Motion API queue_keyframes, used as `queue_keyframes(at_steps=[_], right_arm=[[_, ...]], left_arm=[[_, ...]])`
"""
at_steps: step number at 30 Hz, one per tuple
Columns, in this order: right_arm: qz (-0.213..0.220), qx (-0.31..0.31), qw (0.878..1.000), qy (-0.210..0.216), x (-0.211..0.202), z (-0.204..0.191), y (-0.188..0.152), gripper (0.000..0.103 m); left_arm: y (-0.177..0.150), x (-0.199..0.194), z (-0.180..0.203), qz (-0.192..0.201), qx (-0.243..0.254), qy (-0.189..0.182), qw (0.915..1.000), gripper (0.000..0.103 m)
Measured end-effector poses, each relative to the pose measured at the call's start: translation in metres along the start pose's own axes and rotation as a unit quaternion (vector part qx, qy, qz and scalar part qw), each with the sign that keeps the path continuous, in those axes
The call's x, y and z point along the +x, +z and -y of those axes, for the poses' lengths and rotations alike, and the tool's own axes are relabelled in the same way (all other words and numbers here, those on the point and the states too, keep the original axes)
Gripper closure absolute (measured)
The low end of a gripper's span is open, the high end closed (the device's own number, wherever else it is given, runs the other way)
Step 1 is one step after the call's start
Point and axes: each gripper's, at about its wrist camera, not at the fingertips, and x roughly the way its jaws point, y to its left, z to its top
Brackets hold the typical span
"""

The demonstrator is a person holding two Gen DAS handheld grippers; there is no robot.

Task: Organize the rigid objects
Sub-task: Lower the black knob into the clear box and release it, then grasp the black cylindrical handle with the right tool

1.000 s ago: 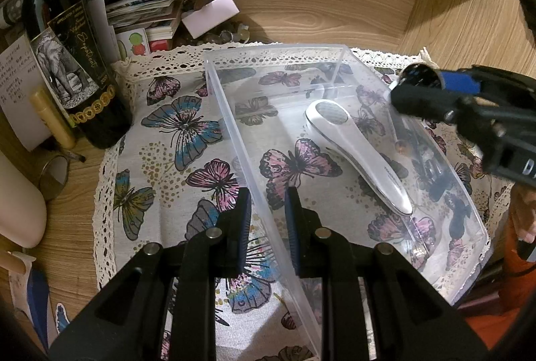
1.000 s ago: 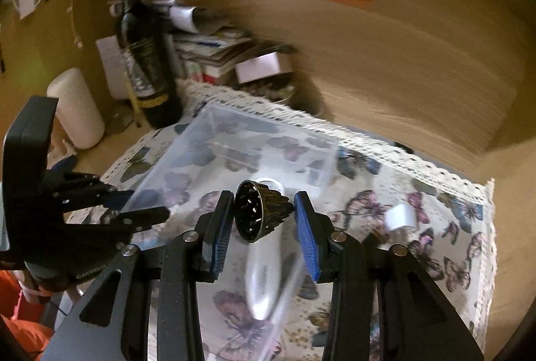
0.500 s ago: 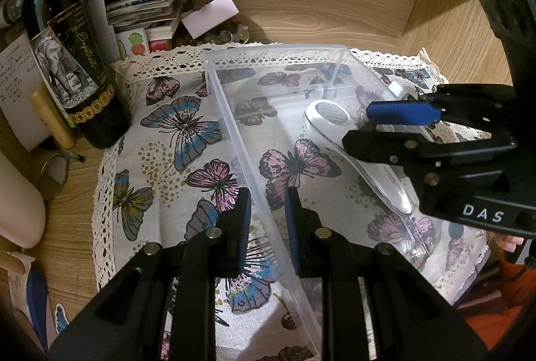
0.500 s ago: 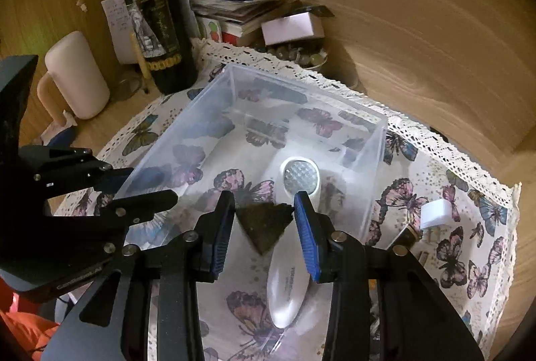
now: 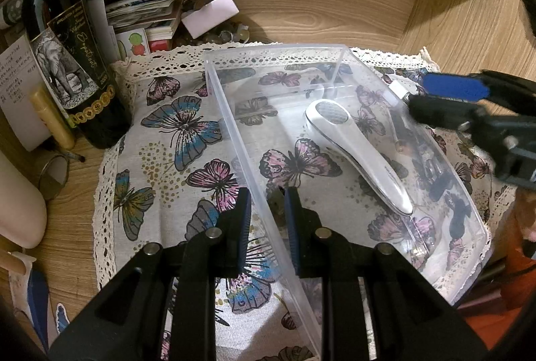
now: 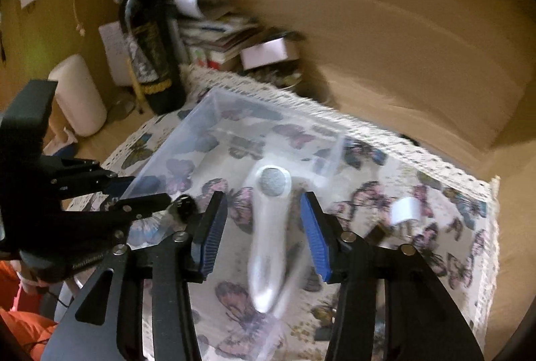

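**Jaws: left pinching the bin wall, right spreading with nothing between**

Jaws of the left gripper (image 5: 267, 193) are pressed together on the near long wall of the clear bin (image 5: 274, 47), one pad inside and one outside. My judgement is that this grip steadies the light bin on the butterfly cloth (image 5: 174, 133) while items go in. Jaws of the right gripper (image 6: 263, 198) are opening above the bin. No object sits between the pads, and the only thing seen through the gap is the white handheld device (image 6: 271, 227) below.

That device lies flat on the bin floor, round head toward the bin's far wall and handle toward its near end. A small dark round object (image 6: 184, 205) shows inside the bin, just beside the left gripper's tips. I take it to be a sorted item, but it is too blurred to identify. A small white cylinder (image 6: 405, 210) rests on the cloth outside the bin's right wall, not yet put away.

Beyond the bin's left wall, a wine bottle (image 5: 67, 59) stands on the tabletop (image 5: 67, 227) at the cloth's edge. A paper stack (image 5: 144, 5) sits behind the bin's far left corner.

Limits on this reading:
- The right wrist view is smeared by motion.
- Dark shapes along the bin's right wall cannot be told from butterfly print.
- The bin's near end is cut off behind the left gripper.
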Motion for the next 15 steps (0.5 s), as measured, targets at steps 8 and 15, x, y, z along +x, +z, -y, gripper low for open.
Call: queue_keyframes(at_steps=[8,15], right_arm=[[0.019,0.059,0.996,-0.067,-0.033,0.039,-0.028,0.053],[-0.009,0.116,0.988,-0.099,-0.037,0.062,-0.067,0.053]], left_arm=[[-0.001,0.001,-0.001,0.0,0.006,0.001,1.0,0.082],[0.0,0.001,-0.001,-0.002,0.012,0.002,0.9999,0.082]])
